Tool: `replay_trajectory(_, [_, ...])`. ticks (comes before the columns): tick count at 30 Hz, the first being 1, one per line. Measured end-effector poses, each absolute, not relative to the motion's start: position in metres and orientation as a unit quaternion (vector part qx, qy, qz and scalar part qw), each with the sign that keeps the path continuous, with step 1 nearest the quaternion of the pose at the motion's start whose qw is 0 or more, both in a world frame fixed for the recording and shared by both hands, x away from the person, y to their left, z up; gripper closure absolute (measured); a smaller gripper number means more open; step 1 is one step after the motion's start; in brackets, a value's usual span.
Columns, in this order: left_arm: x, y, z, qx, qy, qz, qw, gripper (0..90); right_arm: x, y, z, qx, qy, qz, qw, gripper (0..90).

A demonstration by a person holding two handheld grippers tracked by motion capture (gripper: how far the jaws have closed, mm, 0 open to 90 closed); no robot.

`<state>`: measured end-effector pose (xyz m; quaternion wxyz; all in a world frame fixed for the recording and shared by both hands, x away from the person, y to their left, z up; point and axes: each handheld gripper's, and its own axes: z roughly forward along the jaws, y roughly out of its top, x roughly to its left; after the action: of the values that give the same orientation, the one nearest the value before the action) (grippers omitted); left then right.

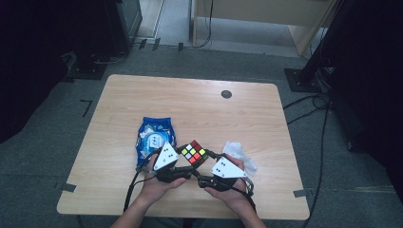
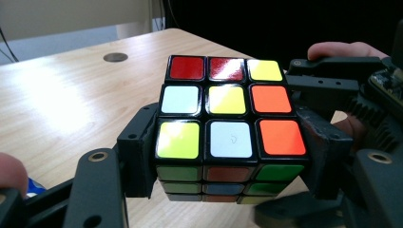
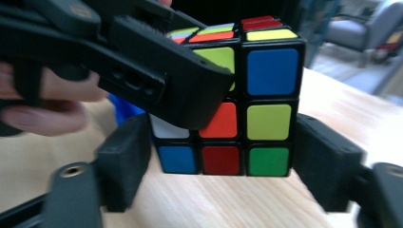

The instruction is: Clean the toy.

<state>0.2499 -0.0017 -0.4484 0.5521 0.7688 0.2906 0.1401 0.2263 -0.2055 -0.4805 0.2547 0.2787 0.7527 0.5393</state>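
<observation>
A scrambled Rubik's cube (image 1: 193, 152) hangs just above the wooden table (image 1: 190, 104) near its front edge. My left gripper (image 2: 230, 161) is shut on the cube (image 2: 227, 99), one pad on each side of its lower layers. In the right gripper view the cube (image 3: 268, 121) stands between the jaws of my right gripper (image 3: 223, 164), which flank its lowest layer; that view is blurred and I see no firm press. A left jaw crosses the cube's upper left there. In the high view the left gripper (image 1: 183, 164) and right gripper (image 1: 206, 167) meet under the cube.
A blue snack packet (image 1: 154, 135) lies just left of the cube. A crumpled white tissue (image 1: 240, 154) lies at its right, by the right hand. A round grommet hole (image 1: 226, 94) sits in the far part of the table. Dark stands and cables surround the table.
</observation>
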Motion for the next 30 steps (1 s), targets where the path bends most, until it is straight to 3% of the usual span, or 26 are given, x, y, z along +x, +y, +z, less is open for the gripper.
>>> replay_trajectory(5, [0.254, 0.003, -0.452, 0.754, 0.308, 0.109, 0.57, 33.5, 0.223, -0.203, -0.48, 0.291, 0.755, 0.528, 0.258, 34.4])
replay_trajectory(14, [0.262, 0.024, -0.448, 0.736, 0.294, 0.064, 0.606, 22.9, 0.233, -0.217, -0.48, 0.33, 0.752, 0.537, 0.191, 35.1])
replay_trajectory(17, [0.263, 0.034, -0.446, 0.732, 0.284, 0.08, 0.614, 22.7, 0.237, -0.226, -0.478, 0.351, 0.745, 0.537, 0.181, 35.1])
replay_trajectory(21, [0.26, 0.037, -0.457, 0.771, 0.24, 0.143, 0.573, 22.7, 0.243, -0.24, -0.471, 0.376, 0.735, 0.536, 0.174, 35.2])
replay_trajectory(24, [0.256, 0.028, -0.467, 0.801, 0.216, 0.169, 0.533, 21.1, 0.247, -0.25, -0.463, 0.389, 0.733, 0.54, 0.142, 35.1])
replay_trajectory(30, [0.247, 0.007, -0.471, 0.818, 0.176, 0.218, 0.502, 18.8, 0.244, -0.25, -0.45, 0.4, 0.732, 0.543, 0.097, 35.0])
